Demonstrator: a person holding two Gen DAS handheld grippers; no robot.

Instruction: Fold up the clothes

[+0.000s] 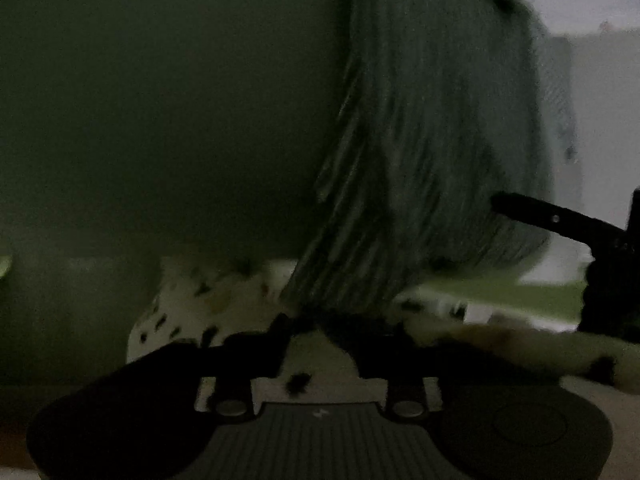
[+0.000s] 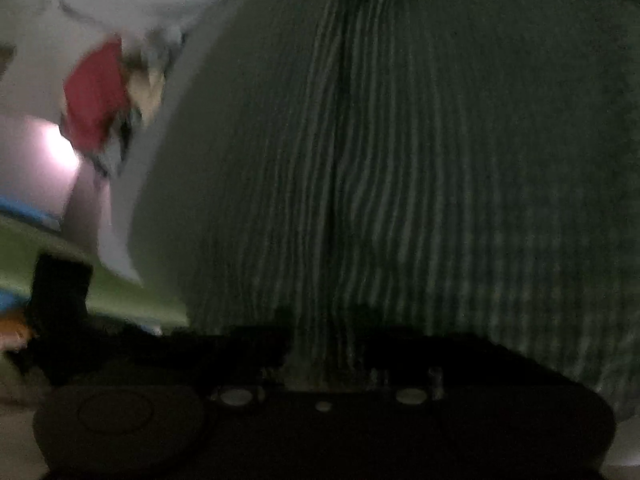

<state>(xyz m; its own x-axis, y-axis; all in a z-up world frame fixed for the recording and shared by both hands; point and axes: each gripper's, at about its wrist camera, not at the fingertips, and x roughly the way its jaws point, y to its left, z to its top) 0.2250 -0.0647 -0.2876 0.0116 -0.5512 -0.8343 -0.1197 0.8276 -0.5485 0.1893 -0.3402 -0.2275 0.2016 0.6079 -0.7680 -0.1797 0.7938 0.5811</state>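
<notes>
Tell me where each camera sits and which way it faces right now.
Left wrist: on the left gripper, facing along its fingers into hanging striped cloth; the other gripper shows at right.
Right wrist: on the right gripper, facing the striped cloth close up; a red garment behind.
Both share the cloth, pinched by each gripper.

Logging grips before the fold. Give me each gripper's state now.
Left gripper: shut on the striped cloth.
Right gripper: shut on the same cloth.
</notes>
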